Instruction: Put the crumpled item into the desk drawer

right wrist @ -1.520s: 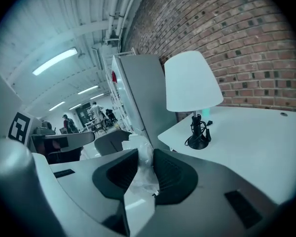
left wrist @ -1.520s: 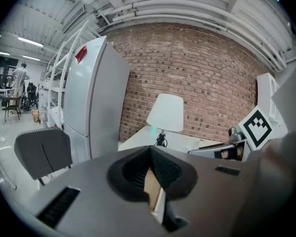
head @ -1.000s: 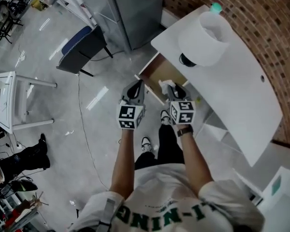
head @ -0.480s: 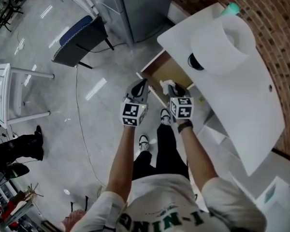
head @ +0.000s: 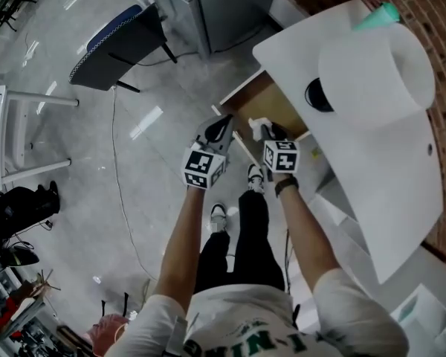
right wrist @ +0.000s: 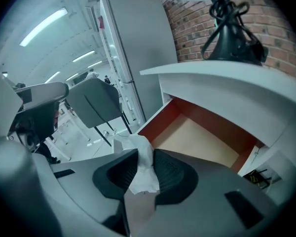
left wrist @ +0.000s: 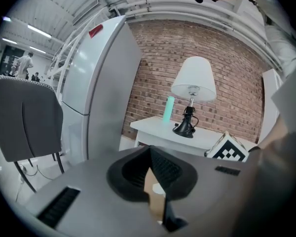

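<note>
Desk drawer (right wrist: 202, 142) open ahead; crumpled item (right wrist: 144, 177) pinched in right tool (right wrist: 141, 157); left tool (left wrist: 151, 157) pressed together.

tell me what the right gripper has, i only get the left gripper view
observer: the right gripper is shut on a crumpled white paper, which sticks up past the jaws.
operator: is the drawer open
observer: yes, the desk drawer is pulled out, and the part of its bottom that shows is bare.
operator: how near is the paper to it
observer: the head view shows the paper over the drawer's near end, held in the jaws and not dropped in yet.
</note>
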The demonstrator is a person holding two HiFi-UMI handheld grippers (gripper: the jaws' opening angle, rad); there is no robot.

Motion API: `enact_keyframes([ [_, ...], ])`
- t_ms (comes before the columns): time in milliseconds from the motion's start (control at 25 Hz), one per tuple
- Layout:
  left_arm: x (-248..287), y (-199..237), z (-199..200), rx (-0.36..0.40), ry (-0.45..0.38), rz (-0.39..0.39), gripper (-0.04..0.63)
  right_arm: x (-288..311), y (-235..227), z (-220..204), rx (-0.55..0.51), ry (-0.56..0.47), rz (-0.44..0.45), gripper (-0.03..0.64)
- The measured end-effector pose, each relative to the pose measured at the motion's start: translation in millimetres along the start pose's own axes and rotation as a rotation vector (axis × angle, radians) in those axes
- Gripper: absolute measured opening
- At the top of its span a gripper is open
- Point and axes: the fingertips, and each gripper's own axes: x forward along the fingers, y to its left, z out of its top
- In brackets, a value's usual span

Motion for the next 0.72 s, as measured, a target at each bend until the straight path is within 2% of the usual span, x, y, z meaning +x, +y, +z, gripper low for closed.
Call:
enact_keyframes([
  [400,22.0,20.2,-55.6,0.006,0.073,0.028,-0.003,74.3,-25.3,-39.7,-0.028,0.114,-0.041,0.083],
  [600,27.4,22.4,-55.4,0.033,0.038,0.039,-0.003,89.5,-36.1,-36.9,-0.026,0.120,-0.056,0.083],
  [720,27.4,27.5,-59.6,0.029,0.040,0.043,-0.003,94.3,-36.8,-37.4,-0.024,0.129,-0.058,0.106],
])
